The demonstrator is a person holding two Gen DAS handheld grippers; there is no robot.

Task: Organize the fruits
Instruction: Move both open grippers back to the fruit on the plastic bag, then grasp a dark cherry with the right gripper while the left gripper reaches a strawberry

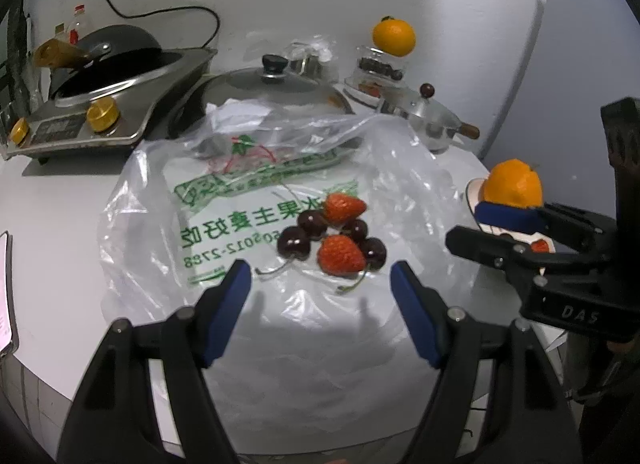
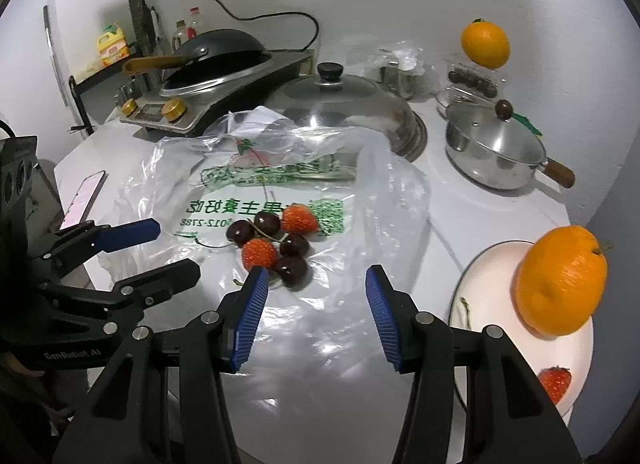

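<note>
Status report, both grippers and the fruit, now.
Left gripper and right gripper: jaws open, empty. Cherries and strawberries piled on plastic bag; orange on plate. Nothing in the way.

Bare plastic bag [image 2: 320,328] lies clear before the fruit pile [image 2: 276,242].

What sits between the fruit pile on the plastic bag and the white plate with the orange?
Only crinkled plastic bag and bare counter lie between the fruit pile and the white plate; the right wrist view shows it.

strawberries [image 1: 343,254]: red | cherries [image 1: 294,242]: dark maroon | orange [image 2: 560,286]: bright orange | bag [image 1: 224,224]: clear, green print | plate [image 2: 492,276]: white
</note>
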